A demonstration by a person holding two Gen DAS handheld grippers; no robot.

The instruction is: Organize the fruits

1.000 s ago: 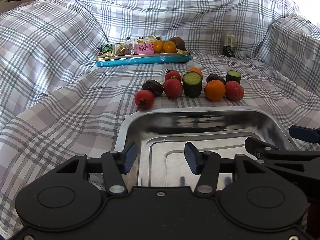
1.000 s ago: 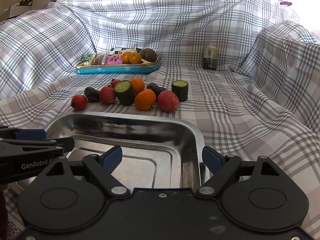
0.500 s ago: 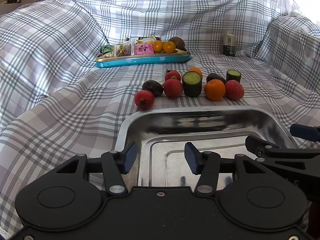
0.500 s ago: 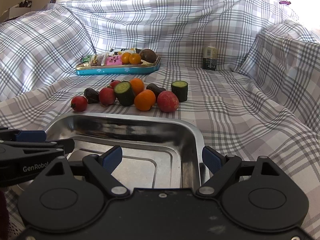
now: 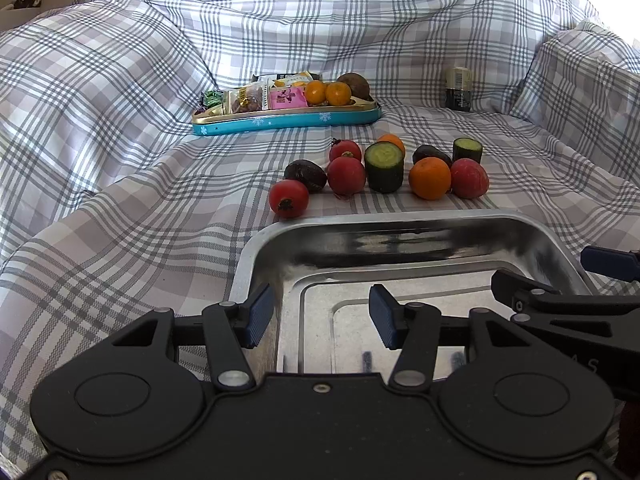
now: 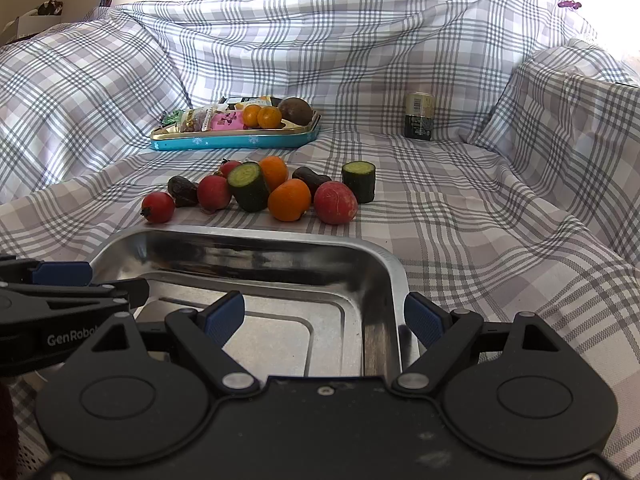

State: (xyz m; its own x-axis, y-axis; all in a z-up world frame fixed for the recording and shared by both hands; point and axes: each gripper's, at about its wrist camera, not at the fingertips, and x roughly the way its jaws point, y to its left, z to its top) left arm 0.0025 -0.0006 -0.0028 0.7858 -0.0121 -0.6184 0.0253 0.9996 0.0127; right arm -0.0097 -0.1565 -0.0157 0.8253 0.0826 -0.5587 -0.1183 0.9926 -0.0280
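Observation:
An empty steel tray [image 5: 256,248] [image 6: 394,276] lies on the checked cloth just ahead of both grippers. Beyond its far rim sits a cluster: a small red fruit [image 5: 288,198] [image 6: 157,208], a dark fruit [image 5: 306,175], a pink-red fruit [image 5: 346,175], a cucumber piece [image 5: 384,167] [image 6: 248,186], an orange [image 5: 429,178] [image 6: 289,200], another pink-red fruit [image 5: 469,179] [image 6: 335,203] and a second cucumber piece [image 5: 467,150] [image 6: 359,181]. My left gripper [image 5: 318,316] is open over the tray's left wall. My right gripper [image 6: 324,318] is open over its right wall. Both hold nothing.
A teal tin [image 5: 288,120] [image 6: 240,141] at the back holds snack packets, two small oranges and a brown fruit. A dark can [image 5: 458,88] [image 6: 418,120] stands back right. Cloth-covered cushions rise on the left, back and right.
Both views have crept slightly forward and down; the fruits and the tray stay where they were. Both grippers remain open.

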